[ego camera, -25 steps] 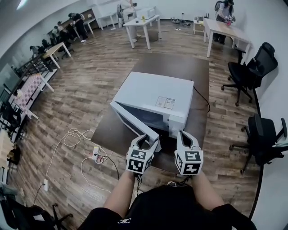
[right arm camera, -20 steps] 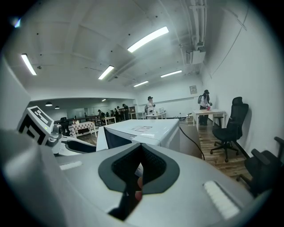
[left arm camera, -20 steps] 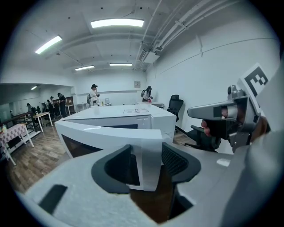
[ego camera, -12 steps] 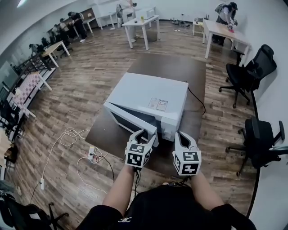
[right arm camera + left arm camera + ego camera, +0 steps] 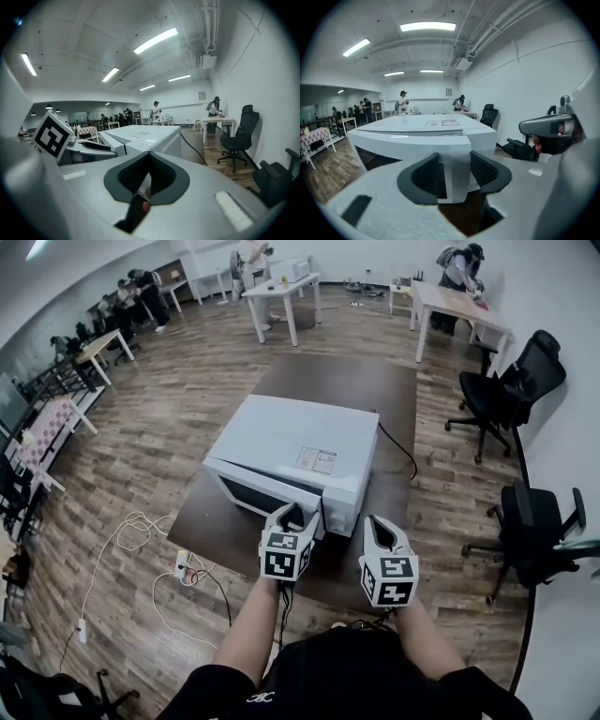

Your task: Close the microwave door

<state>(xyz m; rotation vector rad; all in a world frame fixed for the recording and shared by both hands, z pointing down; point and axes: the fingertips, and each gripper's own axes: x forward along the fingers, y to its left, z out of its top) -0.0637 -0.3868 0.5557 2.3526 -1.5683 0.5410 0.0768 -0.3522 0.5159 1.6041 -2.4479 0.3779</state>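
The white microwave (image 5: pixel 300 442) sits in the middle of the dark table (image 5: pixel 375 390), its front turned toward the person at about 7 o'clock. Its door (image 5: pixel 258 491) is hinged at the 9 o'clock end and is nearly home, with only a thin wedge of gap left at the free end. The left gripper (image 5: pixel 292 515) is at that free end, at roughly 6 o'clock from the oven. Its jaws stand wide with the door's outer edge between them, and I see no sign that they are clamped on it. The right gripper (image 5: pixel 378 524) hangs just off the oven's near corner at about 5 o'clock, jaws drawn together on nothing, and takes no part in the work. To my eye the last bit of the swing is what is left. It should go best as a flat, steady push toward 12 o'clock, kept out at the free edge where the leverage is greatest and carried through until the latch catches. Keep the push level rather than downward. The oven may slide on the table, so a shove would be unwise, and the right gripper could steady the casing.
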